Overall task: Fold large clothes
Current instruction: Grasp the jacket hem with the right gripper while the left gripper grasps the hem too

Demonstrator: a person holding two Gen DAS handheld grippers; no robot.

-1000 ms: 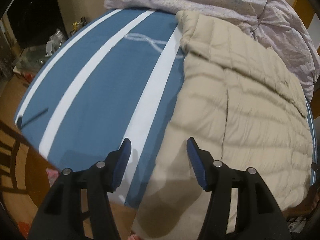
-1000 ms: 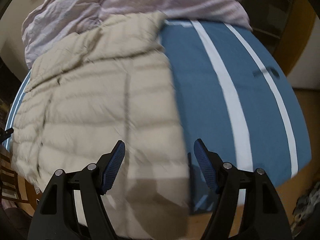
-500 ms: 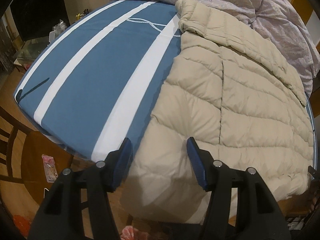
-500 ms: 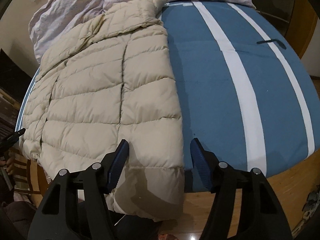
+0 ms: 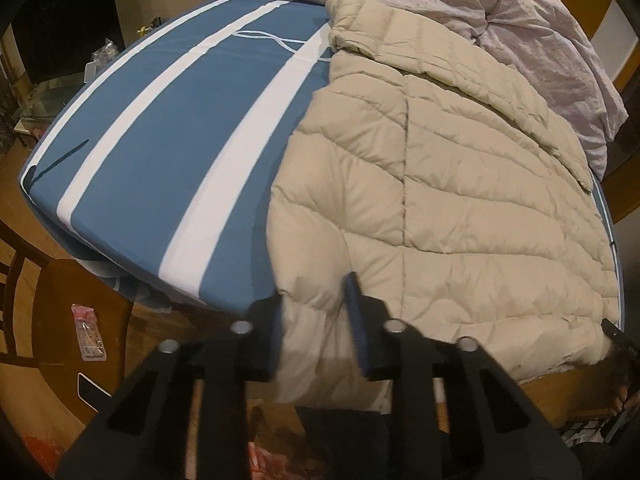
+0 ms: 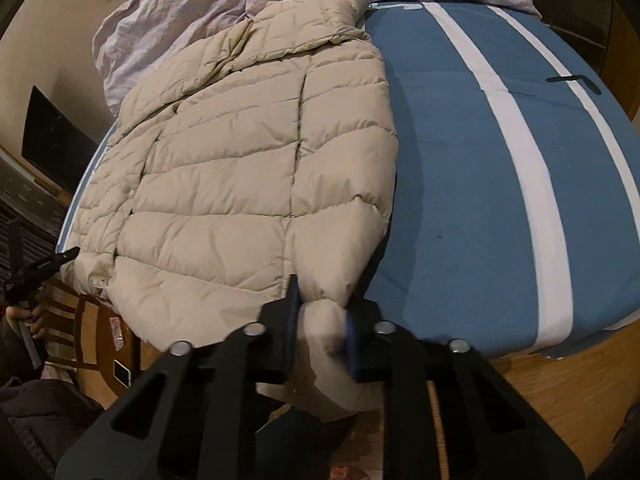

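From the left wrist view, a beige quilted puffer jacket point(image 5: 440, 184) lies spread on the blue, white-striped bed sheet point(image 5: 168, 128), its hem hanging over the near edge; the left gripper point(image 5: 316, 312) has its fingers around that hem, pinching it. From the right wrist view, the right gripper point(image 6: 320, 312) is clamped on the jacket's point(image 6: 248, 168) bunched lower corner beside the sheet point(image 6: 480, 184).
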